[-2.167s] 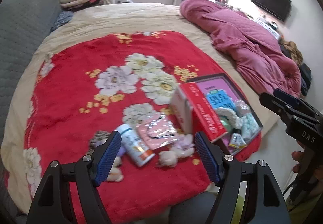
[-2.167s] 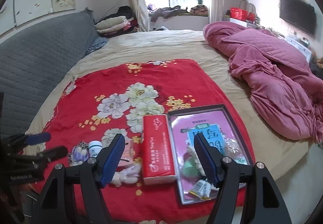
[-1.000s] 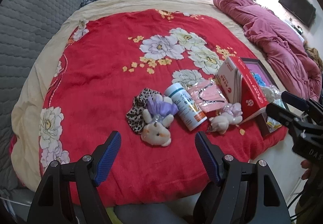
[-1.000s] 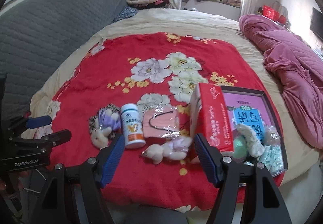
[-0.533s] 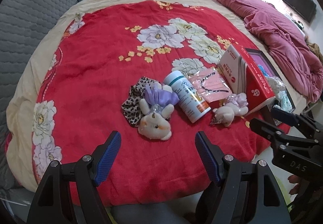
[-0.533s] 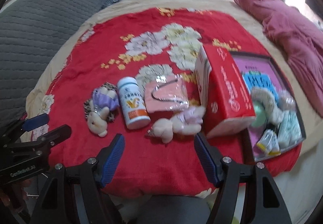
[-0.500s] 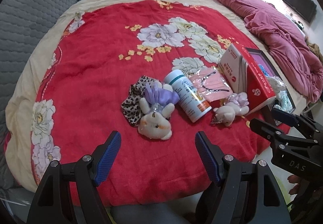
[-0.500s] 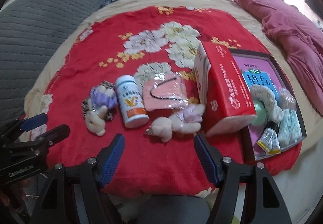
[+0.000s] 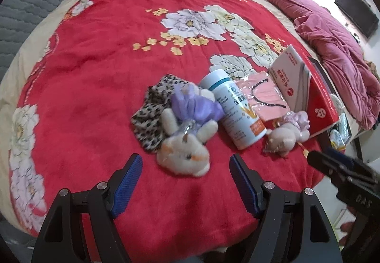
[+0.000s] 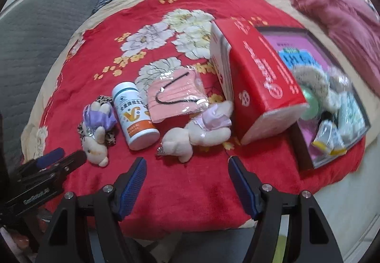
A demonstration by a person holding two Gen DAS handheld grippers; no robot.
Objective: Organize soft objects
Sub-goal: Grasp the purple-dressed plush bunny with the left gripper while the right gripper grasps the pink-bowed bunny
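So for readable text there's not a lot: the left gripper [image 9: 185, 178] shows up in the right wrist view with "GenRobot.AI" printed on its side, and the right gripper [image 10: 187, 177] shows "DAS" on its body in the left wrist view. The white bottle [image 10: 134, 114] has a big orange-and-yellow "VC" on its label plus Chinese characters I can't make out, and the red box [image 10: 258, 82] has white Chinese print down its side with a round logo. The open tray [image 10: 306, 151] just beside the box has a pink and blue printed sheet inside, too blurry to read. Soft stuff sits on the red flowered blanket [image 9: 95, 73]: a white plush in a purple dress [image 9: 187, 130] lying on a leopard-print cloth [image 9: 152, 118], just left of the bottle, a pink mask in a clear bag [image 10: 177, 96] between bottle and box, and a second small plush [image 10: 197, 132] in front of the mask. Compared with half a second ago both cameras have come in lower and closer, so the toys look bigger, with the purple plush right ahead of the left fingers. Both sets of jaws are spread wide, holding nothing.
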